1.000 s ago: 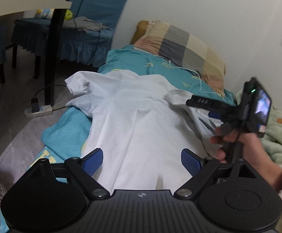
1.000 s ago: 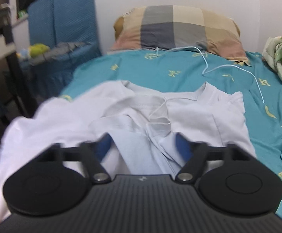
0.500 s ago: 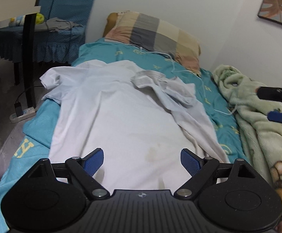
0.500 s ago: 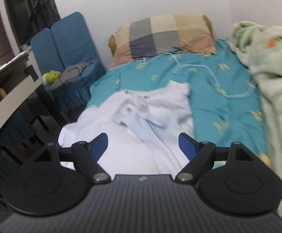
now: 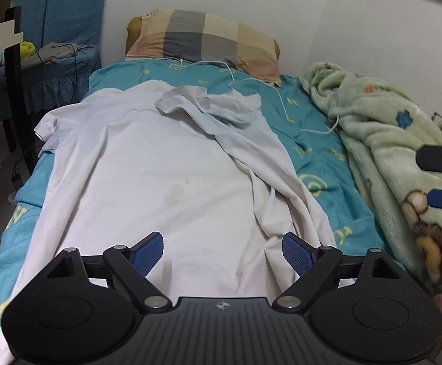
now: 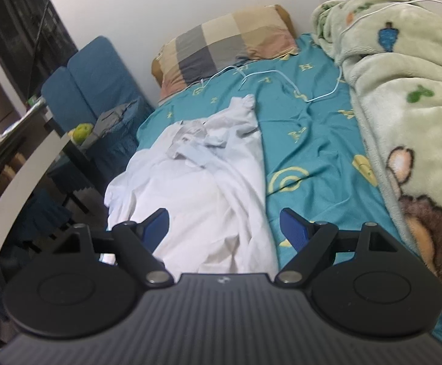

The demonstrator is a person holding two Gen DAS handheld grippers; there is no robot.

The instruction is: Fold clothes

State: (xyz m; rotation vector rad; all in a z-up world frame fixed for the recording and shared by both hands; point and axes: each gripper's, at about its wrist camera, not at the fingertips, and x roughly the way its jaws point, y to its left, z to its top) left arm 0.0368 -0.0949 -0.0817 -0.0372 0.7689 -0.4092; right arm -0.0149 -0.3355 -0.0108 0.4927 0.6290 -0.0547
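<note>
From the left wrist, the left hand-held gripper (image 5: 222, 251) is hovering wide open and empty over the crumpled white cotton shirt (image 5: 160, 182) lying on the teal patterned bed (image 5: 321, 164). From the right wrist, the right hand-held gripper (image 6: 224, 228) is likewise gaping and empty, having let go of the sleeve it folded across and backed off; one side fold looks finished.

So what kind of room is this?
Most likely a bedroom in a home: a bed with a teal sheet, a checked pillow at its head, and a green fleece blanket bunched alongside.
</note>
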